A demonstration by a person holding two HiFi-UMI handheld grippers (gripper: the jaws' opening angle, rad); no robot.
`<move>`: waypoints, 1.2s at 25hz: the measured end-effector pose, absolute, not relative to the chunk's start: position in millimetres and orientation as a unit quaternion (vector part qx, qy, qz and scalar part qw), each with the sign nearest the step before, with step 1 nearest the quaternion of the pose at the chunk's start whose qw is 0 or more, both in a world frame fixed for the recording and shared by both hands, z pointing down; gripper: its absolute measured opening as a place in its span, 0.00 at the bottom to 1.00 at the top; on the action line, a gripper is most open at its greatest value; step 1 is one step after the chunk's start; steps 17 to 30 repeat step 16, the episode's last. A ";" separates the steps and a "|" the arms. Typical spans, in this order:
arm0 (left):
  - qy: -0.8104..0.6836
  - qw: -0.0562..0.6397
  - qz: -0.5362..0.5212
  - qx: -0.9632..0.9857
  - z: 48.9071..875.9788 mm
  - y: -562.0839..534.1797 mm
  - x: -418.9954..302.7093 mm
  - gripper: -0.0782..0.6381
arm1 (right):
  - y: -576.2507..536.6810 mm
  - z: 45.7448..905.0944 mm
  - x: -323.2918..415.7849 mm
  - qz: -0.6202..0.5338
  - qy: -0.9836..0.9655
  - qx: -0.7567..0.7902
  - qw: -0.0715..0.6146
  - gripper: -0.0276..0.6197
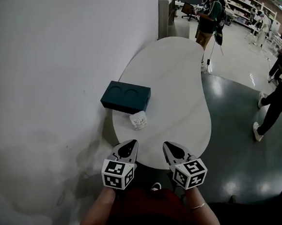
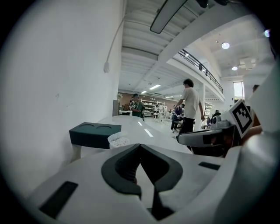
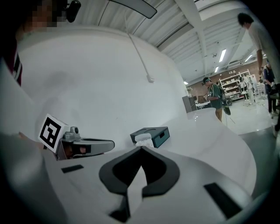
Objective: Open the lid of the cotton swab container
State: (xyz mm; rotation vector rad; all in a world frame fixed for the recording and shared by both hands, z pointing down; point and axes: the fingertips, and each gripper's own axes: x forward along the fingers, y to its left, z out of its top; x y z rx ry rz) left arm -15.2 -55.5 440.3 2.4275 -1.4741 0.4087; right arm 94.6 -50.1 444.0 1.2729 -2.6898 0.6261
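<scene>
The cotton swab container (image 1: 138, 119) is a small clear box full of white swabs, standing on the white table (image 1: 181, 88) just in front of a dark teal box. It also shows in the left gripper view as the swab container (image 2: 118, 140) and in the right gripper view as the swab container (image 3: 144, 140). My left gripper (image 1: 128, 146) is shut and empty above the table's near edge. Beside it, my right gripper (image 1: 170, 148) is shut and empty too. Both point toward the container, well short of it.
A dark teal box (image 1: 125, 96) with two round recesses lies against the white wall (image 1: 51, 78). The table is kidney-shaped and drops to a dark glossy floor (image 1: 240, 151) on the right. Several people (image 1: 209, 18) stand farther off.
</scene>
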 end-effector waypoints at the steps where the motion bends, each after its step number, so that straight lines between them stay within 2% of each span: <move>1: -0.512 0.135 0.140 0.837 440.4 -55.7 -16.5 0.14 | -50.3 443.9 94.9 0.204 -0.882 0.421 0.050 0.07; 30: -0.507 0.138 0.129 0.841 446.4 -44.1 -30.7 0.14 | -43.8 446.0 81.3 0.192 -0.869 0.453 0.054 0.07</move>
